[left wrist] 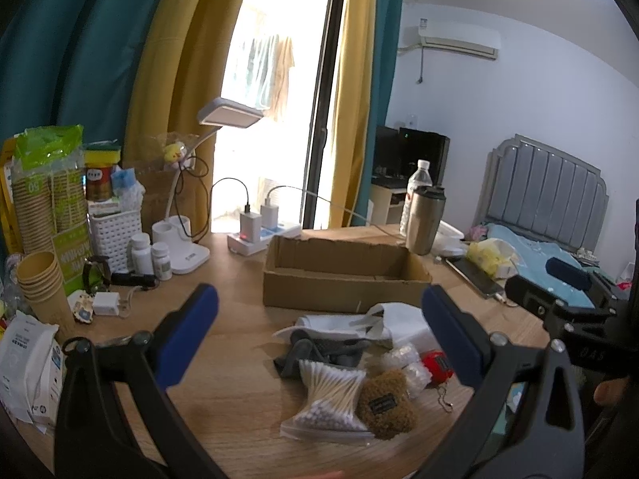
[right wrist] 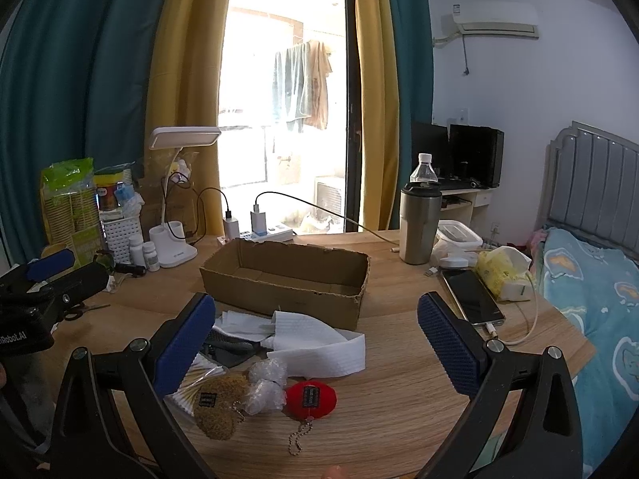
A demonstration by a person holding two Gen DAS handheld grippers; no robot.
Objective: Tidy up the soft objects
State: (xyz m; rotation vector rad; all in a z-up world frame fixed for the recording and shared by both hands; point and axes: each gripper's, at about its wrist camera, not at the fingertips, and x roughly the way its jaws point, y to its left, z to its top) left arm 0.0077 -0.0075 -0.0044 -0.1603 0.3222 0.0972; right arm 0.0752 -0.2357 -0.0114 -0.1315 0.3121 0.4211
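A heap of soft items lies on the wooden table in front of an open cardboard box (left wrist: 343,275) (right wrist: 287,275). It holds a brown plush keychain (left wrist: 385,405) (right wrist: 217,405), a red plush keychain (right wrist: 311,397) (left wrist: 439,363), a bag of cotton swabs (left wrist: 327,399), dark grey cloth (left wrist: 319,353), white foam sheets (right wrist: 319,343) (left wrist: 399,321) and bubble-wrap bundles (right wrist: 265,385). My left gripper (left wrist: 319,329) hovers open above the heap, nothing between its blue pads. My right gripper (right wrist: 311,333) is also open and empty, over the foam sheets. The box looks empty inside.
A steel tumbler (right wrist: 419,227) and water bottle (right wrist: 424,169) stand right of the box. A phone (right wrist: 473,297) on a cable and yellow tissue pack (right wrist: 503,271) lie at right. Lamp (left wrist: 187,247), power strip (left wrist: 259,235), pill bottles, paper cups (left wrist: 42,287) crowd the left. A bed (right wrist: 599,279) borders the table's right edge.
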